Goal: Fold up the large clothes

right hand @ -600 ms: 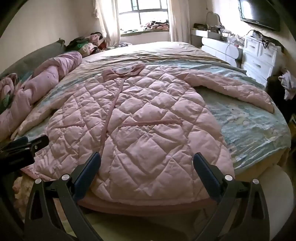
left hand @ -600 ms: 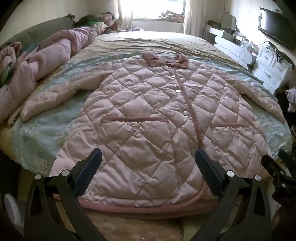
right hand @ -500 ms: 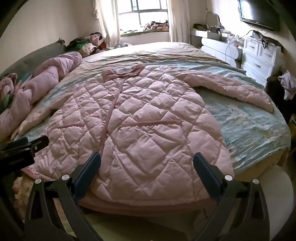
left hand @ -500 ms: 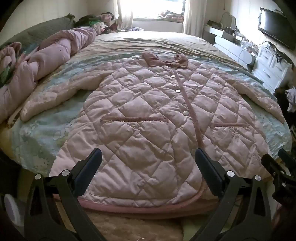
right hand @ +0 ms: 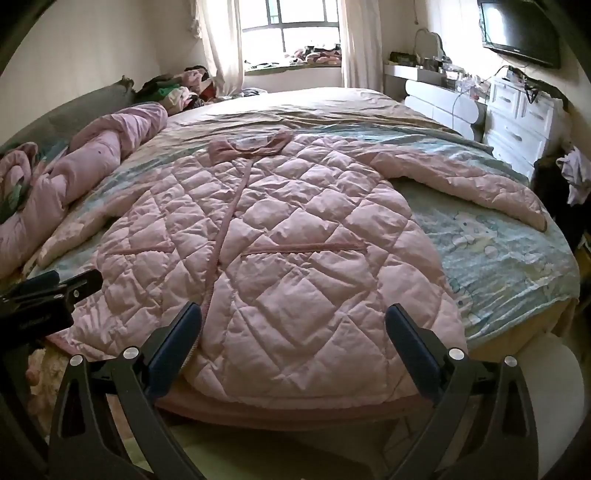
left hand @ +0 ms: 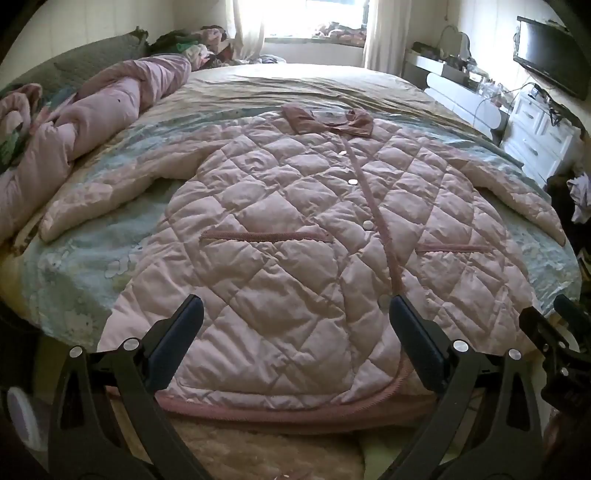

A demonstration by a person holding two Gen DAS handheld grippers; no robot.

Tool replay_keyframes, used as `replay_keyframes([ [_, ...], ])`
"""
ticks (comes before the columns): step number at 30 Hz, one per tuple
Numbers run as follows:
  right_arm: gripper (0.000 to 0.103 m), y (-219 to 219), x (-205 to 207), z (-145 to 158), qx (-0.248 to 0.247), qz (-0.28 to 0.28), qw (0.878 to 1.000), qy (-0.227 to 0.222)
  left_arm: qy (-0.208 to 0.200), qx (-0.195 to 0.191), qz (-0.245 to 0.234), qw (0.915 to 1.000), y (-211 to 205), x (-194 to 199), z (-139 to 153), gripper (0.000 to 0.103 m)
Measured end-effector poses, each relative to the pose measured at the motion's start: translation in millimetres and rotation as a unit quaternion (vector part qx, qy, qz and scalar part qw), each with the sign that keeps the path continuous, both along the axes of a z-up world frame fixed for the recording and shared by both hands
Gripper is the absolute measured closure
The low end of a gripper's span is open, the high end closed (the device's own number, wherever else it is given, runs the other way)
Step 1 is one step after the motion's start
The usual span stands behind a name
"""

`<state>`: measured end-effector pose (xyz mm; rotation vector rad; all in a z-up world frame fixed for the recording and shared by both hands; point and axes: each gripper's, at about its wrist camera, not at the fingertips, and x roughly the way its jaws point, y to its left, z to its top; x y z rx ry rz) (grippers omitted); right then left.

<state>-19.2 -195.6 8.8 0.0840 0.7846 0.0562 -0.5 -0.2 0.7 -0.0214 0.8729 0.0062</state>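
Note:
A large pink quilted coat (left hand: 295, 236) lies flat and face up on the bed, collar bow (left hand: 327, 120) far, hem near me, both sleeves spread out. It also fills the right wrist view (right hand: 280, 251). My left gripper (left hand: 295, 317) is open and empty, hovering just before the hem over the coat's left half. My right gripper (right hand: 293, 321) is open and empty over the hem's right half. Each gripper shows at the edge of the other's view: the right (left hand: 554, 332), the left (right hand: 51, 291).
The bed (right hand: 509, 258) has a pale blue printed sheet. A rolled pink duvet (left hand: 92, 110) lies along its left side. White drawers (right hand: 517, 122) and a wall TV (right hand: 521, 29) stand at the right. A window (right hand: 295, 33) is at the back.
Almost nothing has changed; both grippers hold nearly still and open before the hem, and the coat lies as before.

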Motion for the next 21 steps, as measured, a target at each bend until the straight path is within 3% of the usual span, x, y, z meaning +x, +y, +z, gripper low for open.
replay_keyframes([
  [21, 0.004, 3.3, -4.4, 3.5, -0.009, 0.004, 1.000, -0.012, -0.002, -0.001, -0.002, 1.0000, -3.7, -3.1, 4.6, 0.009],
])
